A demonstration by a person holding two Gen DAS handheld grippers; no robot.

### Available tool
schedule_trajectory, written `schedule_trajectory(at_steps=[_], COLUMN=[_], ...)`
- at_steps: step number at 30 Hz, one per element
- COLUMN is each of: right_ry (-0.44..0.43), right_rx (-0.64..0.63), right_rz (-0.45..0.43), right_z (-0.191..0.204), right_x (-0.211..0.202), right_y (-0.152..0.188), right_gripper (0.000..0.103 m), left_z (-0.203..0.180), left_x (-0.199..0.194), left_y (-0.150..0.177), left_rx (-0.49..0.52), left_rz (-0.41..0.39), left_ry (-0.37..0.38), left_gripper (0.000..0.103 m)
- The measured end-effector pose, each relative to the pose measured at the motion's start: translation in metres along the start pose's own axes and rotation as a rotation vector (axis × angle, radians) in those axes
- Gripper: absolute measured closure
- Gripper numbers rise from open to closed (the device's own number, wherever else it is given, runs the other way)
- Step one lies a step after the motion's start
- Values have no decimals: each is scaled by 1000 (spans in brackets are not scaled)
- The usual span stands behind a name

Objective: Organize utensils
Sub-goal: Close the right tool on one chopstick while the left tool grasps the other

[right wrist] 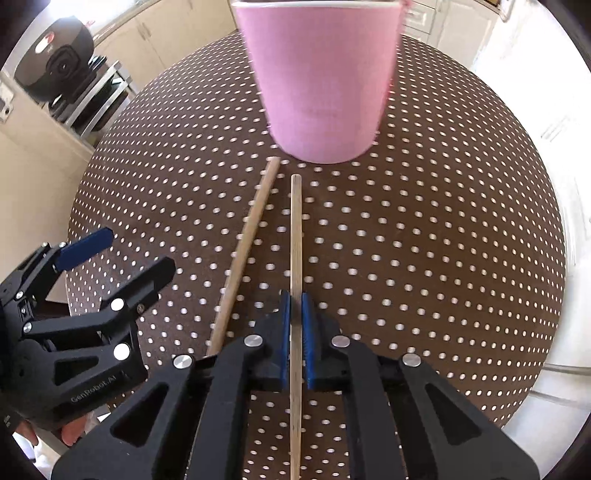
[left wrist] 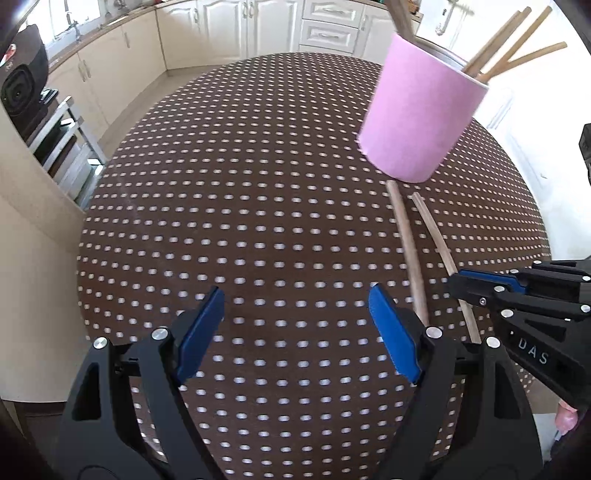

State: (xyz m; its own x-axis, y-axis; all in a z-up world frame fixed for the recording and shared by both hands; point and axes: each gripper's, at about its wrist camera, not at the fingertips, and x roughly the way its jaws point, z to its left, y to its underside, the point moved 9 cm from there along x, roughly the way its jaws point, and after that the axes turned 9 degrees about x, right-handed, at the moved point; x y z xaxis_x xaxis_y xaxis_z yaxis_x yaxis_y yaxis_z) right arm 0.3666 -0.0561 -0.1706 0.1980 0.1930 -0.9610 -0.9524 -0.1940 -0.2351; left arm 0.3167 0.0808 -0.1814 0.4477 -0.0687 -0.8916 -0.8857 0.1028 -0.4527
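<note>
A pink cup (left wrist: 417, 114) stands on the brown dotted table (left wrist: 240, 221) with several wooden sticks (left wrist: 513, 51) in it. It also shows in the right wrist view (right wrist: 325, 81). Two wooden sticks lie in front of it. My right gripper (right wrist: 295, 306) is shut on the right stick (right wrist: 296, 229), near its middle. The left stick (right wrist: 247, 243) lies loose beside it. My left gripper (left wrist: 295, 325) is open and empty, just left of the loose stick (left wrist: 408, 251). The right gripper (left wrist: 461, 284) also shows in the left wrist view on the held stick (left wrist: 434, 229).
Cream kitchen cabinets (left wrist: 229, 26) run along the far wall. A black appliance (left wrist: 22, 77) sits on a counter at the left, with a metal rack (left wrist: 70, 144) below it. The table edge (right wrist: 554, 280) curves round at the right.
</note>
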Motion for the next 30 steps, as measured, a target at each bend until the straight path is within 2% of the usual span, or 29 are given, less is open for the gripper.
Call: schedule_trajectory(at_steps=[5, 13, 15, 17, 19, 20, 21, 24, 27, 30], right_ry=[0, -56, -66, -71, -76, -80, -85, -94, -96, -92], right_rx=[41, 71, 70, 65, 62, 61, 63, 69, 80, 88], right_rz=[-14, -23, -27, -33, -39, -41, -44, -47, -52, -59], right_z=[-15, -35, -36, -35, -34, -39, -43, -42, -46, -47], right_x=[-2, -4, -4, -4, -6, -8, -11, -11, -13, -15], right_y=[-1, -2, -2, -3, 1, 2, 7, 6, 9, 10], right_gripper=[98, 98, 98, 98, 98, 98, 98, 98, 98, 98], left_z=[-19, -45, -53, -56, -61, -64, -67, -79, -84, -82], left_x=[7, 22, 25, 29, 30, 31, 31, 33, 30, 22], left_y=[-8, -25, -27, -34, -37, -39, -40, -48, -46, -42], left_rx=[-8, 21, 30, 35, 40, 41, 44, 79, 110, 140], left_rz=[32, 70, 77, 96, 109, 112, 118, 132, 138, 133], left_ry=[34, -13, -23, -57, -58, -57, -54, -41, -9, 75], left_gripper=[24, 25, 37, 42, 48, 55, 66, 86, 93, 97])
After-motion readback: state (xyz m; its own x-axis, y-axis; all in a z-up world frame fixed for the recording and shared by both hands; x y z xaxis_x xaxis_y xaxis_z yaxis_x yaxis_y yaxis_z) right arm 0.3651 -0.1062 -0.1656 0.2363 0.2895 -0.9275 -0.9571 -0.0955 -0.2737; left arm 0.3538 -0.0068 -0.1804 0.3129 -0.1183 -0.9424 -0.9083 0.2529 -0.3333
